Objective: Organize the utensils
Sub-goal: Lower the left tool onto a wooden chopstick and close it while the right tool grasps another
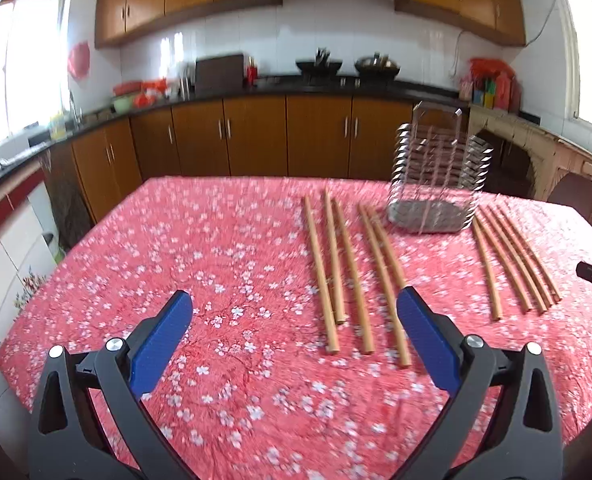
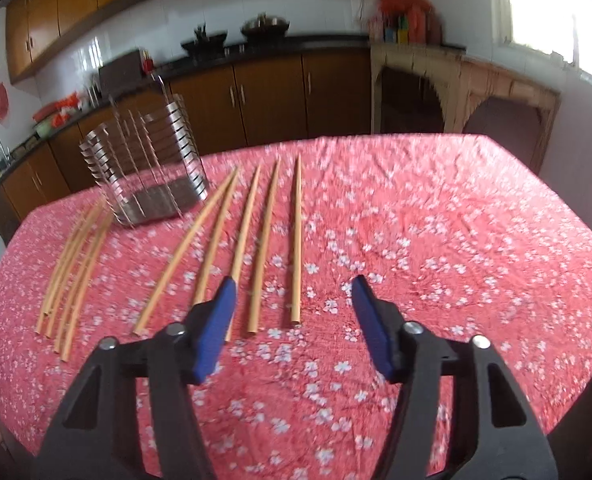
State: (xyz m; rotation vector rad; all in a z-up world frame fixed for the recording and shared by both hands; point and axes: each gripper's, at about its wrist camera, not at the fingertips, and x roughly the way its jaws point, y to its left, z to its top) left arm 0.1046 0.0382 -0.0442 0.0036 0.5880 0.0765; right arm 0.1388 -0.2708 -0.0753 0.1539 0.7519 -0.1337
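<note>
Wooden chopsticks [image 1: 347,272] lie in two groups beside my steel holder [image 1: 435,184]. Both my left gripper [image 1: 296,312] and right gripper [image 2: 294,294] hover with jaws spread, pinching nothing.

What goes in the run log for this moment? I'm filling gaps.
stage: approach | left gripper: open, empty | right gripper: open, empty | chopsticks: on tablecloth | metal holder: empty

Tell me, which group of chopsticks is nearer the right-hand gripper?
The spread-out group of five chopsticks, right of the metal holder; the right gripper hangs open over its near ends.
</note>
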